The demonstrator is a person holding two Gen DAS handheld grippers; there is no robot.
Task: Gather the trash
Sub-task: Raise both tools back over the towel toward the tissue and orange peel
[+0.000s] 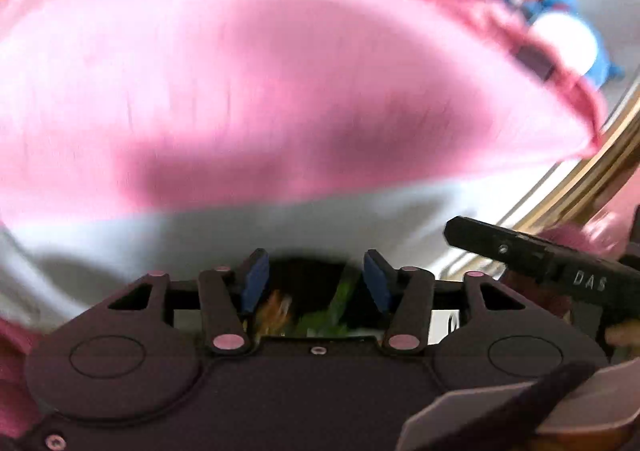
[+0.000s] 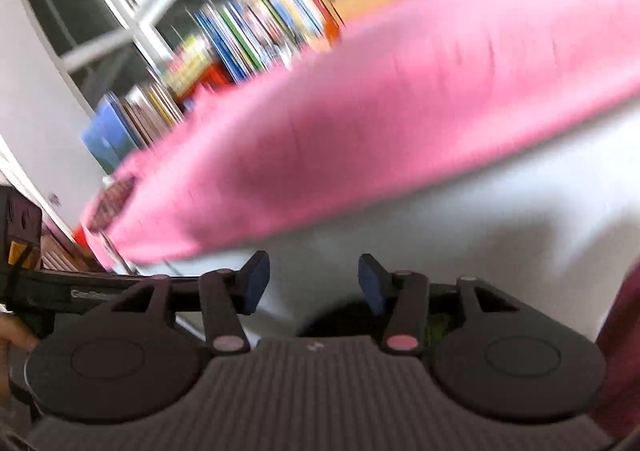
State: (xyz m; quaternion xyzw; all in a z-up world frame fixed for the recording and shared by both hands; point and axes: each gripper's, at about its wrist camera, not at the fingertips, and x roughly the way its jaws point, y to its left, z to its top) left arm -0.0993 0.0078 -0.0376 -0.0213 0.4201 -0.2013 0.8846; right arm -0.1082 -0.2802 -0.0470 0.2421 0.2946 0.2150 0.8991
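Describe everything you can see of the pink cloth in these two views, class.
The pink cloth is a broad, plain sheet, soft and faintly creased like fabric, blurred by motion. It is spread flat over a white surface, with a gathered hem along its far right edge. Soft shadows fall across its near part. In the right wrist view it runs as a diagonal band before shelves of books. Neither claw touches it.

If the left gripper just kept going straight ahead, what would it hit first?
Probably the white surface just ahead of the left gripper, then the pink cloth beyond; blur leaves depth unclear.
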